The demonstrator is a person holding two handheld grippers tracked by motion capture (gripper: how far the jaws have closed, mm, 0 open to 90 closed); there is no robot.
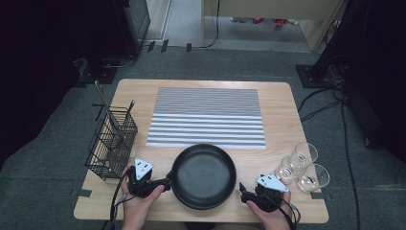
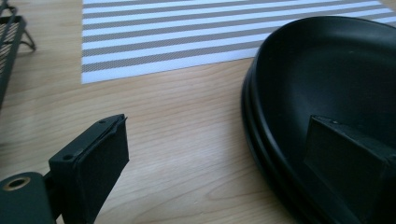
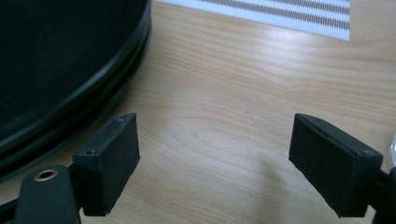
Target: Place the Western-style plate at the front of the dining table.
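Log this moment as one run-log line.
left tongs: open, straddling black plates' left rim | right tongs: open, beside right rim | striped mat: bare

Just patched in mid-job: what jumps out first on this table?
The black plates, which look like a stack of shallow dishes, sit at the near middle edge of the table, flanked by the left hand-held gripper and the right hand-held gripper, both open. One jaw of the left reaches over the rim. Behind lies a striped placemat; a wire basket stands left, three glasses right.
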